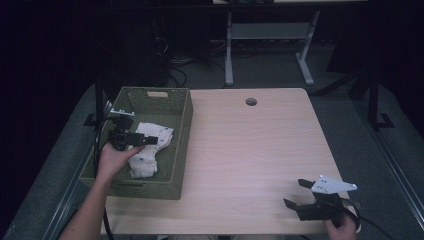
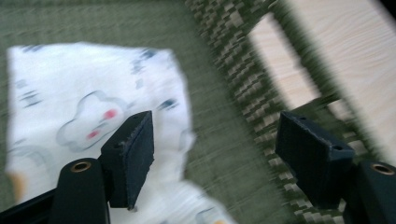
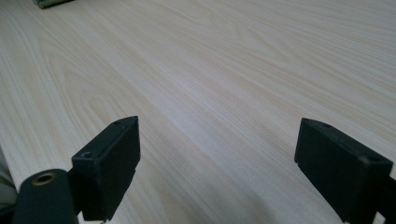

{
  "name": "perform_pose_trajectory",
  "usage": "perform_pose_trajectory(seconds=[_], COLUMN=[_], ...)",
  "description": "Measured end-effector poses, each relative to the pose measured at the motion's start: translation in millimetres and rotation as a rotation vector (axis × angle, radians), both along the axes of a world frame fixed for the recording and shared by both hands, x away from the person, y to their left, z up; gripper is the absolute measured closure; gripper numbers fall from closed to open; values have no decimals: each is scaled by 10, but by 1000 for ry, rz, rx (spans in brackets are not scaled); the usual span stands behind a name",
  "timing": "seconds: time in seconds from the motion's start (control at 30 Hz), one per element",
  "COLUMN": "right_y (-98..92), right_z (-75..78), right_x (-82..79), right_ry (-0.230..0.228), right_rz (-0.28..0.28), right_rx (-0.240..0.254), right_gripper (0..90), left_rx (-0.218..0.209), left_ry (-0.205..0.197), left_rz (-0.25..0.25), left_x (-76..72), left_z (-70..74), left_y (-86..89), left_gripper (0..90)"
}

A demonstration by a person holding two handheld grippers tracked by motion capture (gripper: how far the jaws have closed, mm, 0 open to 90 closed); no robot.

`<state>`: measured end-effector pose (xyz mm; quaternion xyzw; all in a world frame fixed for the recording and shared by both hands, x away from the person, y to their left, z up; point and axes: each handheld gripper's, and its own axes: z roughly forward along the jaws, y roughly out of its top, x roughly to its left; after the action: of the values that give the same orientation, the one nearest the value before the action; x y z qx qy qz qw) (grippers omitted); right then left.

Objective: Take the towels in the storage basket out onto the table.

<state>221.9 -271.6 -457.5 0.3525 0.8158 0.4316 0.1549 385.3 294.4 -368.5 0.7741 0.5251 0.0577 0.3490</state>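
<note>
Your left gripper [image 1: 145,140] hangs jaws apart over the white cloth [image 1: 145,155] in the green basket [image 1: 182,145], left of frame. Closing carelessly, you could snag the weave. Your right gripper [image 1: 296,194] waits empty, jaws apart, lower right.

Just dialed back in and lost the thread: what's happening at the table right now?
A person holds a gripper in each hand. The left gripper is inside the green woven basket, jaws open above the white printed cloth lying in it; nothing is gripped. The right gripper sits low over the bare wooden table near its front right corner, jaws open and empty.
</note>
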Motion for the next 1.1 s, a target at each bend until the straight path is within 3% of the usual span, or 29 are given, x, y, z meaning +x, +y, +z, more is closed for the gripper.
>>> perform_pose_trajectory(seconds=[0.07, 0.1, 0.3, 0.33, 0.47, 0.53, 0.63, 0.67, 0.8, 0.9, 1.0, 1.1], right_y=[-6, -6, 8, 10, 24, 28, 23, 23, 24, 25, 23, 34], right_z=[0, -5, 5, 7, -4, 2, 9, 9, 6, 19, 16, 16], right_x=[3, 5, -5, -6, 2, -4, -13, -13, -7, -19, -16, -26], right_ry=[1, 7, 4, 3, 5, 10, 2, 2, -3, -4, -4, -2], right_rz=[-6, -2, 8, 9, 16, 16, 13, 13, 19, 15, 14, 16], right_rx=[4, 3, 11, 12, 6, 6, 10, 10, 6, 8, 8, 6], right_gripper=[140, 140, 140, 140, 140, 140, 140, 140, 140, 140, 140, 140], left_rx=[31, 64, 125, 177, 235, 233, 290, 290, 358, 371, 372, 373], left_ry=[15, 48, 114, 125, 163, 192, 264, 264, 301, 324, 384, 394], left_rz=[14, 49, 93, 107, 122, 104, 77, 77, 36, 29, 32, 37], left_x=[13, 36, 82, 94, 140, 171, 194, 194, 228, 252, 295, 322], left_z=[-26, -56, -147, -175, -246, -286, -370, -370, -389, -415, -470, -498], left_y=[30, 58, 96, 85, 80, 87, 29, 29, -47, -74, -95, -89], left_gripper=[290, 302, 342, 342, 347, 347, 391, 407, 501, 558, 512, 625])
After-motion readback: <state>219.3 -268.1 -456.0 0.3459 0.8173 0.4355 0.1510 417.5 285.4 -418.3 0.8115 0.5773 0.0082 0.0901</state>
